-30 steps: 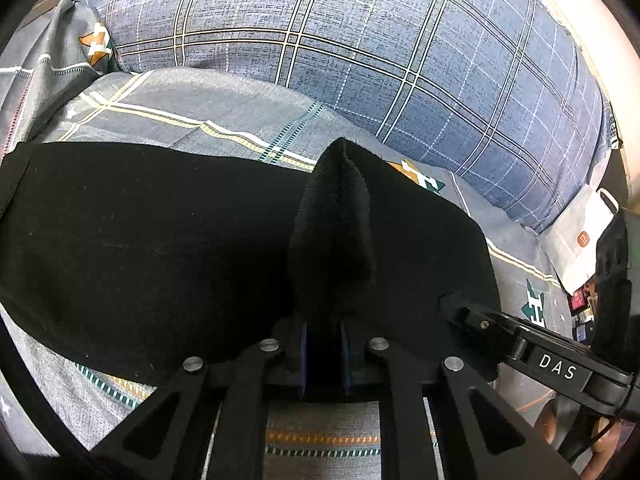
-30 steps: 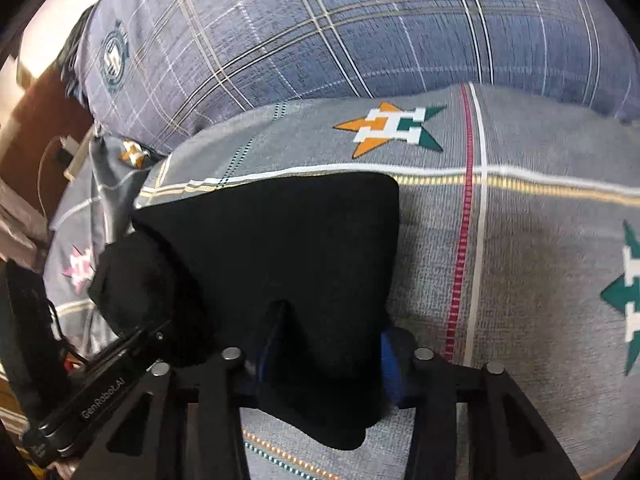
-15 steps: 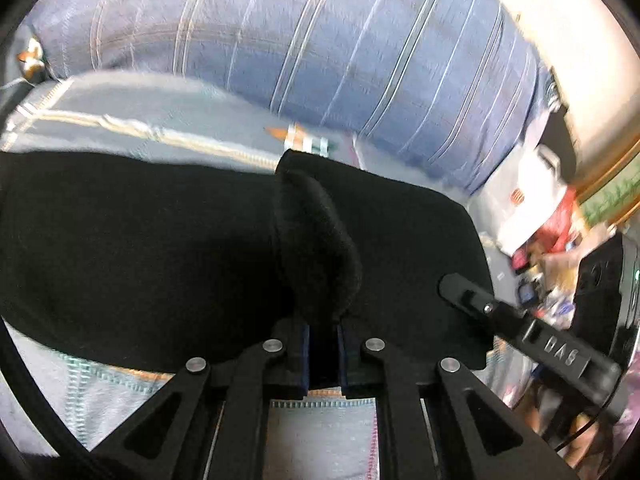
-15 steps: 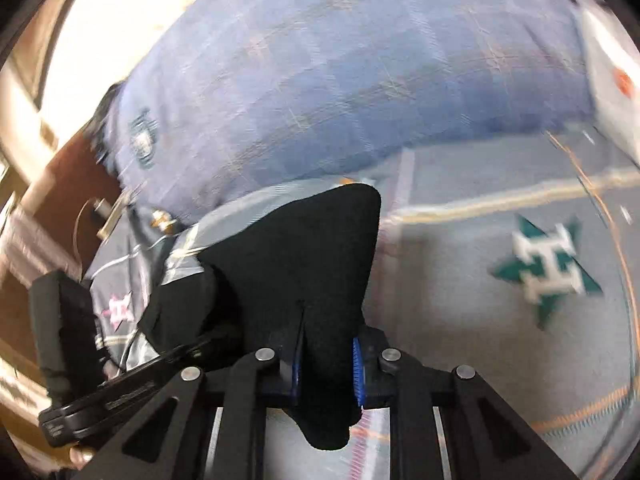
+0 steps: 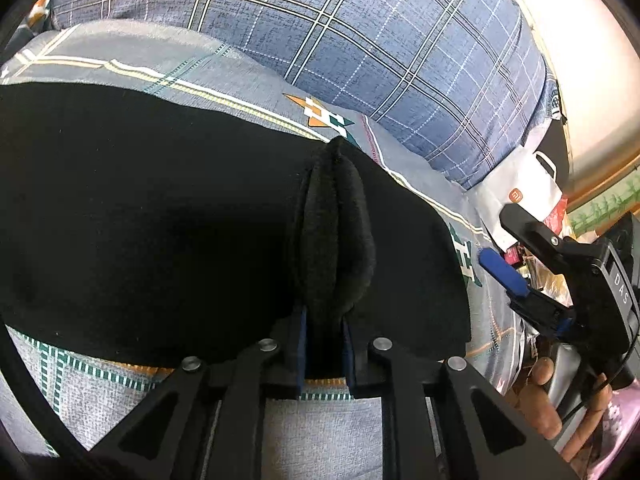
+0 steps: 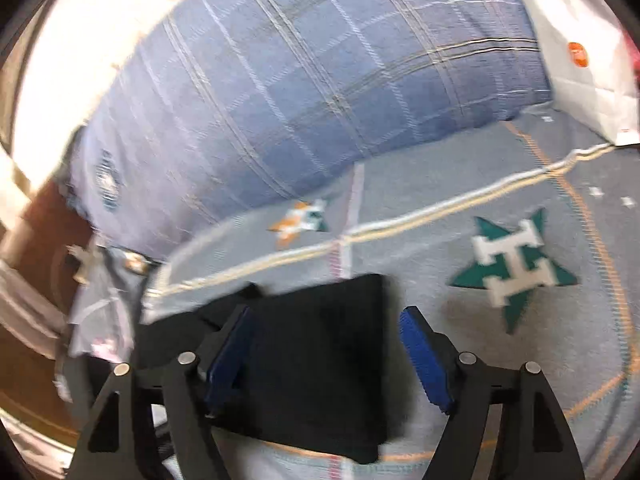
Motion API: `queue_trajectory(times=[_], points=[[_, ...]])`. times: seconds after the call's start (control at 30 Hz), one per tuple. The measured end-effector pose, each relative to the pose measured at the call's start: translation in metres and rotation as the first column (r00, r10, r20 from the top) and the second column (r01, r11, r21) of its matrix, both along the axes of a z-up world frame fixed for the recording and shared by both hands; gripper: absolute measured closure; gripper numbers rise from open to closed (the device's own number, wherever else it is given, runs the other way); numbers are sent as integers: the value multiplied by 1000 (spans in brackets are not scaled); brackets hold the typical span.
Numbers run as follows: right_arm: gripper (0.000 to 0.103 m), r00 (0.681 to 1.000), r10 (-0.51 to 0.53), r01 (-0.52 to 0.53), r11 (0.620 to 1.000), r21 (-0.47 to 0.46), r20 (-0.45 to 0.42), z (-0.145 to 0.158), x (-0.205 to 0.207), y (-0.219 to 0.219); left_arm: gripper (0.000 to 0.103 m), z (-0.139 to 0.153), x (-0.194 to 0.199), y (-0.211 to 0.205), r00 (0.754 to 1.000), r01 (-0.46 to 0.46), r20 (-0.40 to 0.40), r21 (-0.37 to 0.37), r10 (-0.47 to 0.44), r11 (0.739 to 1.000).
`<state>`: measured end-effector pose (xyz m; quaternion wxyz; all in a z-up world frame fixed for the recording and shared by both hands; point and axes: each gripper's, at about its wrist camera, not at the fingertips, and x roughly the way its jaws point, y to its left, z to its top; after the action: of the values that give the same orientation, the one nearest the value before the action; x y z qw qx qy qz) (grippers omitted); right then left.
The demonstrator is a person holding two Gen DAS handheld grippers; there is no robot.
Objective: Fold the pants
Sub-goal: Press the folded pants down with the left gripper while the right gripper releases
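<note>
The black pants (image 5: 160, 220) lie folded on the grey patterned bedsheet (image 5: 328, 432). My left gripper (image 5: 324, 344) pinches a raised ridge of the fabric between its blue pads (image 5: 301, 344); the jaws are starting to open, with cloth still pressed between them. In the right wrist view the pants (image 6: 320, 392) lie flat under my right gripper (image 6: 326, 354). Its jaws are opening wide and the pads (image 6: 424, 360) stand apart from the cloth. The right gripper (image 5: 508, 248) also shows beside the pants' right edge, held by a hand (image 5: 540, 400).
A big blue plaid pillow (image 5: 360, 40) (image 6: 300, 100) bounds the far side of the bed. A white paper bag (image 5: 520, 192) (image 6: 580, 60) stands at its right end. A green star print (image 6: 512, 264) marks the sheet right of the pants. Brown wooden furniture (image 6: 32, 288) is at the left.
My right gripper let go of the pants' corner, spread its jaws and lifted away; the cloth now lies flat. My left gripper kept its pinch and shifted slightly.
</note>
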<state>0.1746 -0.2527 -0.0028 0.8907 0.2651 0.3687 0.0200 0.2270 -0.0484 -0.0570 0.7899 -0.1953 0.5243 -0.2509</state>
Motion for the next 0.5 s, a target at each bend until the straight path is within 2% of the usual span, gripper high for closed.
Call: queue_trajectory(times=[0.03, 0.1, 0.13, 0.17, 0.2, 0.3, 0.37, 0.43, 0.47, 0.5], points=[[25, 1000, 17, -17, 1000, -15, -25, -4, 9, 5, 86, -1, 2, 2, 1000, -1, -14, -15, 1, 1000], [25, 991, 7, -22, 993, -114, -132, -19, 23, 15, 86, -4, 3, 5, 999, 2, -33, -30, -3, 1000], [25, 970, -31, -26, 974, -226, -243, -35, 34, 23, 86, -4, 4, 6, 999, 4, -38, -36, -5, 999], [25, 952, -50, -40, 958, -284, -302, -47, 40, 28, 86, -5, 4, 6, 999, 8, -39, -37, -10, 999], [23, 959, -53, -33, 955, -294, -279, -45, 39, 31, 86, -5, 4, 6, 999, 11, -34, -38, -12, 999], [23, 987, -7, -29, 974, -225, -158, -25, 29, 30, 85, 0, 1, 7, 999, 8, -38, -32, -9, 999], [23, 997, -32, 16, 976, -216, -68, -13, 16, 27, 74, 13, -5, 11, 1000, -9, -22, -7, 9, 1000], [23, 998, -56, 55, 977, -206, -1, -3, 0, 24, 33, 32, -16, 20, 999, -9, 52, 23, 8, 1000], [23, 998, -68, 70, 979, -192, 21, 0, -9, 23, 27, 42, -22, 27, 996, -13, 87, 47, 9, 999], [22, 997, -73, 78, 981, -176, 33, 0, -14, 23, 26, 48, -28, 34, 993, -29, 119, 62, 21, 998]])
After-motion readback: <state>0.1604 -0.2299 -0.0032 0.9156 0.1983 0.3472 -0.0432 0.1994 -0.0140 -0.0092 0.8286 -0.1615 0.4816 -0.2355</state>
